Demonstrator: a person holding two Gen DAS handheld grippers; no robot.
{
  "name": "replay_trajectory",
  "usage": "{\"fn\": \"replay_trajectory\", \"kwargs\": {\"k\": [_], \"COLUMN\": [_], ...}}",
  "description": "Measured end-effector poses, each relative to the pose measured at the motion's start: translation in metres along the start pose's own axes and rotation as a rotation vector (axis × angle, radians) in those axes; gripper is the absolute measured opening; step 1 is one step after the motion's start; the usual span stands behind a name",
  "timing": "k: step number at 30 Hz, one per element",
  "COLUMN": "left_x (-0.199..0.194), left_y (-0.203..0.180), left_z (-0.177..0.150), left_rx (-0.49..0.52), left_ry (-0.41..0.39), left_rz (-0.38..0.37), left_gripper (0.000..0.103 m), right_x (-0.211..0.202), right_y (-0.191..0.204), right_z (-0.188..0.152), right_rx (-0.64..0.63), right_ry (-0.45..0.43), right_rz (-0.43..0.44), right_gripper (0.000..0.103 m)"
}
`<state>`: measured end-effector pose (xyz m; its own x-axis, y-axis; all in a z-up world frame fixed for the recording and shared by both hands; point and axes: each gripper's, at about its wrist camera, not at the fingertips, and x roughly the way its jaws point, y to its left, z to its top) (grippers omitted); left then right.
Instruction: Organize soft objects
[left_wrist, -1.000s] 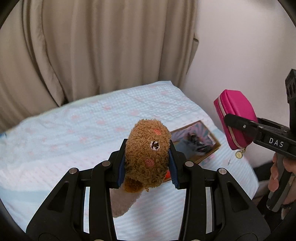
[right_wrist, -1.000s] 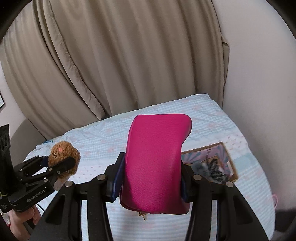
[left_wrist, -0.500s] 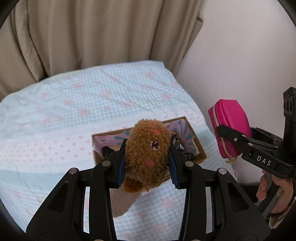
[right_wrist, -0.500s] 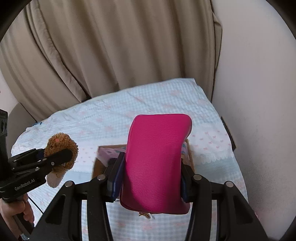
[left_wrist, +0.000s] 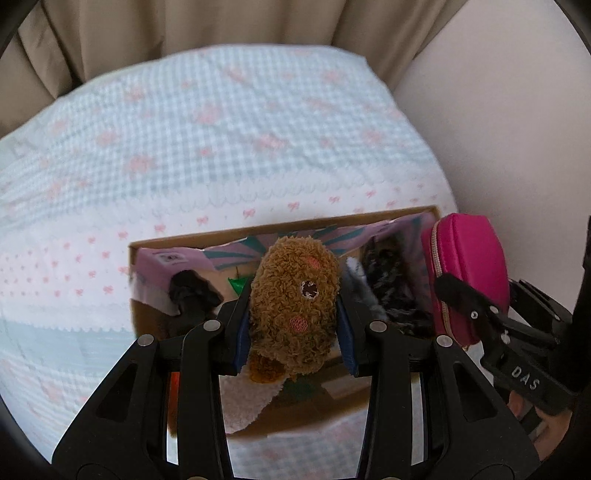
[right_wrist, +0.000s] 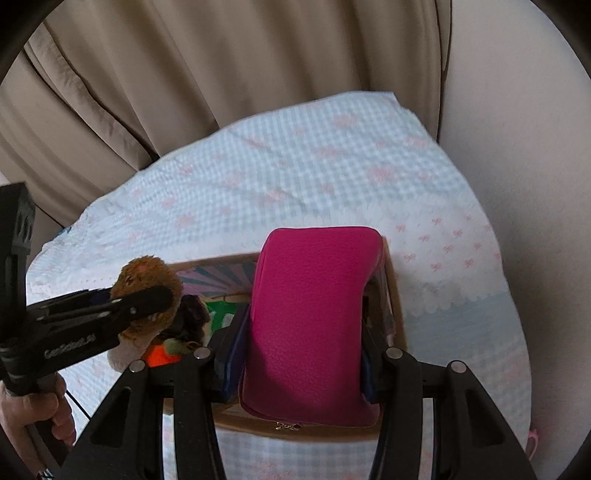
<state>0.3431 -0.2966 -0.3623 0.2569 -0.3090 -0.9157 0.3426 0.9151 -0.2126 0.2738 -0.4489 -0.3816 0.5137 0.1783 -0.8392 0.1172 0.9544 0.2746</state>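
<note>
My left gripper (left_wrist: 293, 328) is shut on a brown plush toy (left_wrist: 295, 299) with pink cheeks and holds it over an open cardboard box (left_wrist: 236, 234) on the bed. My right gripper (right_wrist: 301, 354) is shut on a magenta zip pouch (right_wrist: 314, 317) and holds it over the right part of the same box (right_wrist: 395, 317). The pouch also shows in the left wrist view (left_wrist: 465, 273), and the plush in the right wrist view (right_wrist: 147, 280). Inside the box lie dark fuzzy items (left_wrist: 391, 288), something green (right_wrist: 219, 314) and something orange (right_wrist: 157, 356).
The box sits near the right edge of a bed with a light blue and pink patterned cover (left_wrist: 221, 140). Beige curtains (right_wrist: 221, 74) hang behind the bed. A pale wall (right_wrist: 517, 147) runs along the right side.
Both grippers have moved forward and down over the box with their loads. The box, earlier small and to the right, now lies directly under both grippers.
</note>
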Motion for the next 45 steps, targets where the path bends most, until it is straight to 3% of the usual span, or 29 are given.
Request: {"fn": "replay_trajectory", "kwargs": {"k": [4, 10, 12, 13, 14, 15, 16, 17, 18, 23, 32, 37, 45], "left_x": [0.026, 0.028, 0.026, 0.025, 0.024, 0.022, 0.020, 0.020, 0.020, 0.018, -0.020, -0.064, -0.175], "left_y": [0.002, -0.006, -0.008, -0.008, -0.008, -0.008, -0.006, -0.004, -0.002, 0.000, 0.001, 0.002, 0.000], "left_z": [-0.005, -0.005, -0.001, 0.001, 0.003, 0.004, 0.006, 0.007, 0.007, 0.004, -0.006, -0.014, -0.030], "left_rx": [0.011, 0.045, 0.040, 0.038, 0.037, 0.035, 0.030, 0.025, 0.019, 0.030, 0.025, 0.004, -0.017], "left_ry": [0.061, 0.062, 0.050, 0.045, 0.041, 0.031, 0.024, 0.024, 0.025, 0.032, -0.011, -0.071, -0.229], "left_rz": [0.028, 0.085, 0.091, 0.095, 0.101, 0.100, 0.085, 0.071, 0.071, 0.100, 0.095, 0.097, 0.108], "left_gripper": [0.035, 0.039, 0.055, 0.091, 0.103, 0.103, 0.103, 0.103, 0.103, 0.103, 0.103, 0.103, 0.103], "right_x": [0.021, 0.036, 0.040, 0.041, 0.042, 0.041, 0.040, 0.040, 0.039, 0.042, 0.018, -0.010, -0.089], "right_y": [0.002, -0.001, 0.002, 0.005, 0.006, 0.007, 0.008, 0.010, 0.010, 0.010, 0.016, 0.023, 0.060], "right_z": [-0.005, -0.016, -0.021, -0.023, -0.024, -0.026, -0.027, -0.029, -0.031, -0.039, -0.036, -0.029, -0.010], "right_rx": [-0.067, -0.103, -0.129, -0.137, -0.143, -0.151, -0.157, -0.166, -0.175, -0.183, -0.177, -0.149, -0.184], "right_ry": [0.029, 0.078, 0.081, 0.084, 0.082, 0.067, 0.061, 0.056, 0.056, 0.080, 0.032, 0.006, -0.108], "right_rz": [-0.086, -0.076, -0.079, -0.080, -0.074, -0.066, -0.066, -0.064, -0.059, -0.077, -0.096, -0.084, -0.089], "right_gripper": [0.045, 0.045, 0.047, 0.050, 0.052, 0.065, 0.088, 0.100, 0.103, 0.103, 0.103, 0.103, 0.103]}}
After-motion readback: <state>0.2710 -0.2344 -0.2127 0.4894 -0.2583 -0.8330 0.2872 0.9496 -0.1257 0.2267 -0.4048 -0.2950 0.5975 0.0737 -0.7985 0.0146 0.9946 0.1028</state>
